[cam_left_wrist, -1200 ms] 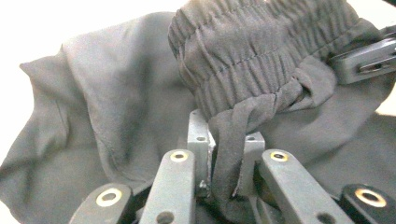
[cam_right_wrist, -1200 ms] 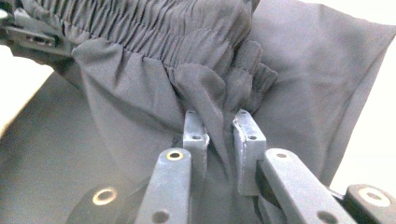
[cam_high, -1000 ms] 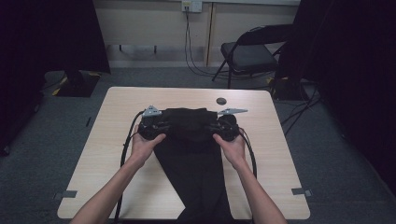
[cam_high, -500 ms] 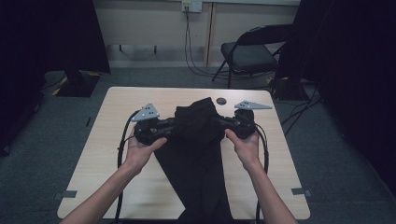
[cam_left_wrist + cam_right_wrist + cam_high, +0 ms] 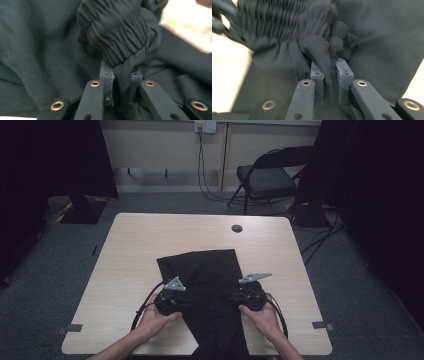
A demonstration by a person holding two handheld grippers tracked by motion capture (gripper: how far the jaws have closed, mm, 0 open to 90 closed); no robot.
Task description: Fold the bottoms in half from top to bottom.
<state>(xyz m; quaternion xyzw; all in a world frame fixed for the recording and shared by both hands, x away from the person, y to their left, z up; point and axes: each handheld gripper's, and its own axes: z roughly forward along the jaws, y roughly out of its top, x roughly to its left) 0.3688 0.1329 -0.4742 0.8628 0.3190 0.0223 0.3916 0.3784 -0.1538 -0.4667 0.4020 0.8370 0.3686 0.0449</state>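
A black garment [image 5: 200, 270] with a gathered elastic waistband lies on the light wooden table [image 5: 140, 240], folded back over itself, its lower part hanging off the near edge. My left gripper [image 5: 190, 301] is shut on a bunch of the waistband cloth [image 5: 117, 37] at the garment's left side. My right gripper [image 5: 228, 297] is shut on the cloth at the right side. In the left gripper view the gripper [image 5: 121, 73] pinches a twisted strip of fabric. The right gripper [image 5: 329, 66] clamps a fold of the garment [image 5: 374, 37] below the gathered band.
A small black round disc [image 5: 237, 228] sits near the table's far edge. A folding chair [image 5: 270, 175] stands behind the table at the right, with cables on the floor beside it. Bare tabletop lies left and right of the garment.
Both grippers lifted the waistband from the far part of the table and carried it toward the person and down. The garment now lies doubled over with a fold at its far edge.
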